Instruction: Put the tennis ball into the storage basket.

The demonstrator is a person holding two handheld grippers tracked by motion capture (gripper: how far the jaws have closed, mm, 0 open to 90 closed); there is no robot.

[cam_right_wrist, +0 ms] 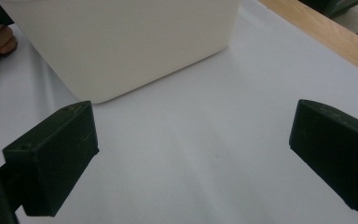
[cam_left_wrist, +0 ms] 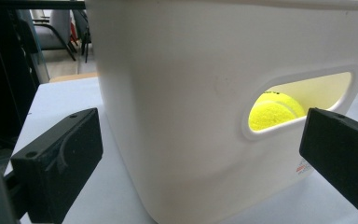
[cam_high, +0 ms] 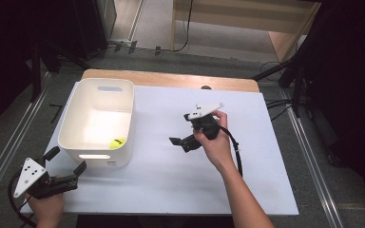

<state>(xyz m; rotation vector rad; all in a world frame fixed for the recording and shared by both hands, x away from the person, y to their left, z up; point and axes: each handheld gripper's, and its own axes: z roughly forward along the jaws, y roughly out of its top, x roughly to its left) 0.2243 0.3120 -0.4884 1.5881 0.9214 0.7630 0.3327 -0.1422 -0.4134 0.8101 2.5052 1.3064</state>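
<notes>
Tennis ball in the white bin

A yellow tennis ball (cam_left_wrist: 274, 110) rests inside the upright white bin (cam_high: 97, 124), near its front handle slot.

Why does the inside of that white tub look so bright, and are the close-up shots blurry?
High view: the tub floor is washed out by glare, hiding most of the yellow ball. Left gripper view: the ball glows through the handle slot, and the near tongs are soft. Right gripper view: even light, tongs slightly blurred.
</notes>
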